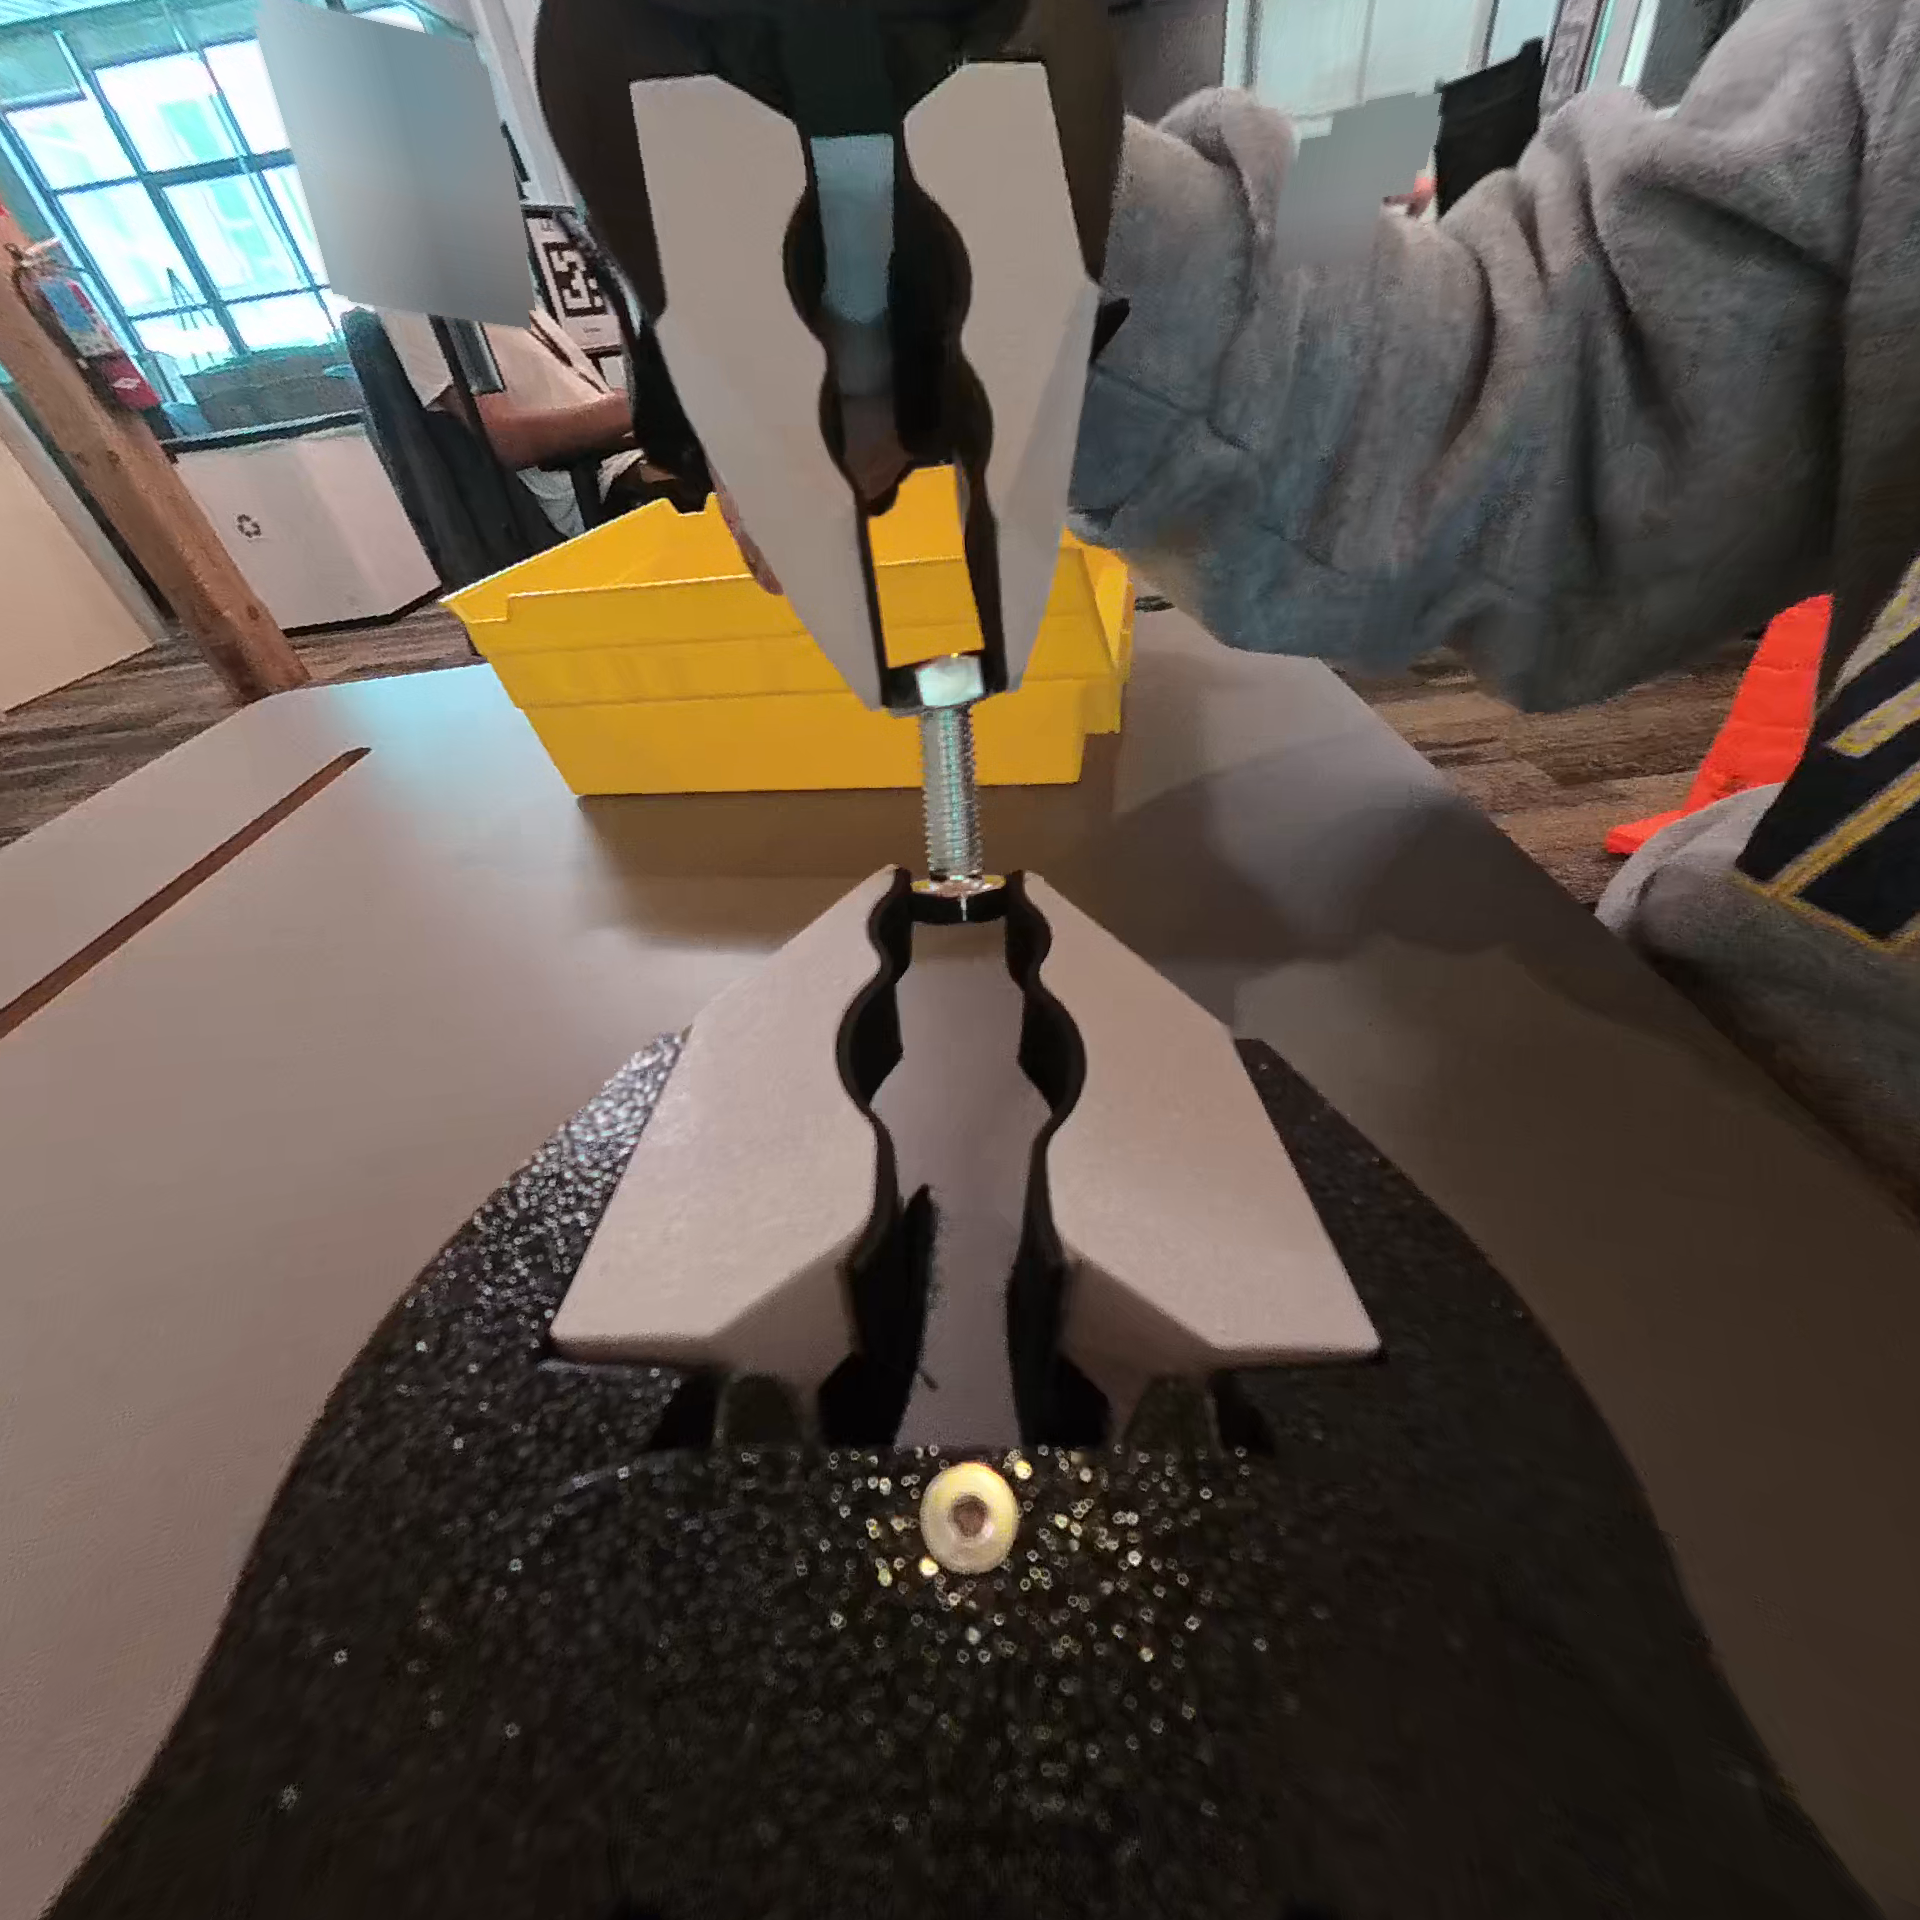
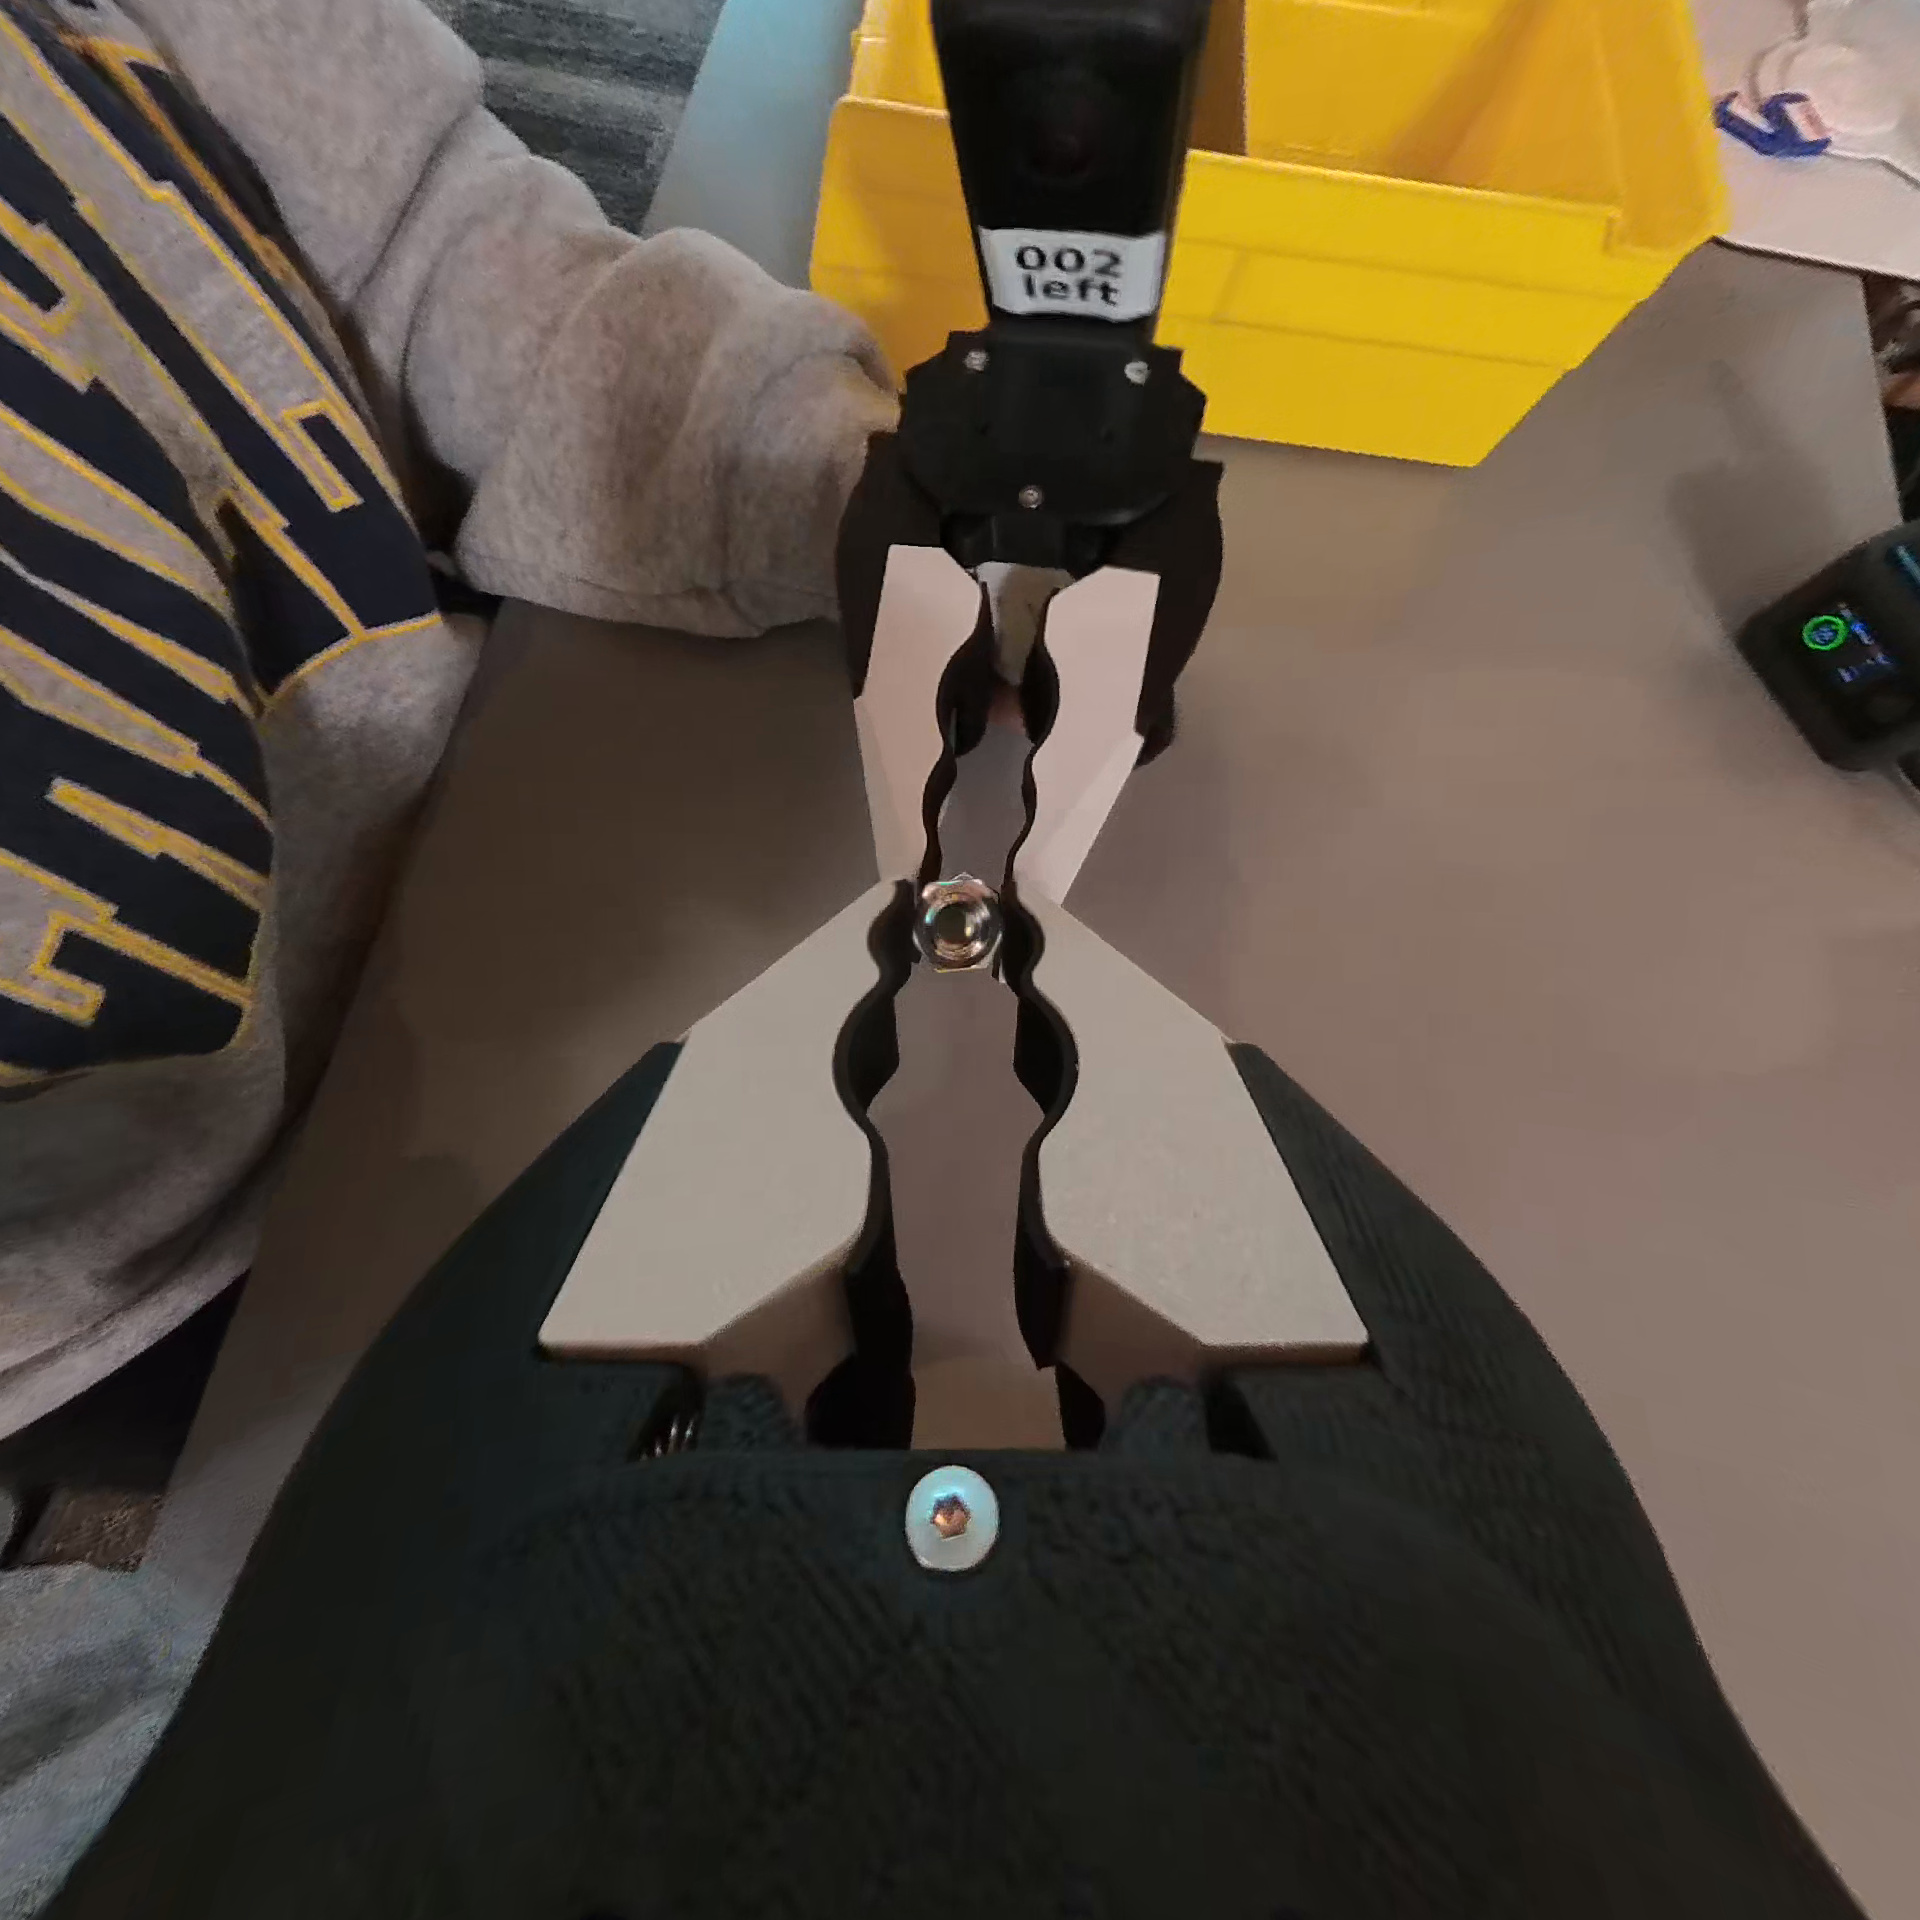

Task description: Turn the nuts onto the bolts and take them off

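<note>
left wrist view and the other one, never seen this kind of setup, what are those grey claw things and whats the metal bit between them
There is no robot here. A person in a grey sleeve holds a two-fingered tool in each hand, and each carries a camera looking along its fingers.

The left wrist view shows the left tool at the bottom, shut on the head of a bolt. The right tool reaches in from above, shut on a nut near the bolt's other end. The right wrist view looks down the bolt from the nut end.

On the table stand a yellow bin and a small black device with a lit screen.
</note>
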The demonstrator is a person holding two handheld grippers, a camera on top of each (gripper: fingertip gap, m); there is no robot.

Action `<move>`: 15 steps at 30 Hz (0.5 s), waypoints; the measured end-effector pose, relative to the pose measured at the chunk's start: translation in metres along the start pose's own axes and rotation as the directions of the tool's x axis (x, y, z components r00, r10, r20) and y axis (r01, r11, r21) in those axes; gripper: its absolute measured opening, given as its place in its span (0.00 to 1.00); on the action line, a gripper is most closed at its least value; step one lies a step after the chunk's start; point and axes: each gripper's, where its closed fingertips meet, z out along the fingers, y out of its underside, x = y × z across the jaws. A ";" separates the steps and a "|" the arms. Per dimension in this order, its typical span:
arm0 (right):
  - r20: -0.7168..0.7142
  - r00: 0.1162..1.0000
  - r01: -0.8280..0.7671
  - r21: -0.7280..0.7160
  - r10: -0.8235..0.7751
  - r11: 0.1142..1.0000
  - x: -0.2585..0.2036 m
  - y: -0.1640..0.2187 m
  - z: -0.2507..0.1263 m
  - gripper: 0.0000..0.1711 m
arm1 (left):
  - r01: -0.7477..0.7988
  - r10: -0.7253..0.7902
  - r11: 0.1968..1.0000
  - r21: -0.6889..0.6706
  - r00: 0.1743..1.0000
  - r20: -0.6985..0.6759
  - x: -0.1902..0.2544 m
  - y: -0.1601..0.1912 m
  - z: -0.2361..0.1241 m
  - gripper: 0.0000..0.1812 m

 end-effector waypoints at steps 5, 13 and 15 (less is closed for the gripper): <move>-0.005 1.000 0.003 -0.001 -0.003 1.000 -0.001 0.001 0.000 0.09 | 0.021 -0.020 1.000 0.017 1.000 -0.012 0.000 -0.001 -0.001 0.09; -0.046 0.997 0.058 -0.044 -0.060 0.997 0.000 0.012 0.010 0.00 | 0.051 -0.051 0.997 0.051 0.999 0.005 -0.004 -0.005 -0.003 0.09; -0.084 0.996 0.034 -0.041 -0.037 0.999 0.008 0.016 0.010 0.00 | 0.056 -0.057 0.998 0.019 0.996 0.065 -0.014 0.000 -0.005 0.09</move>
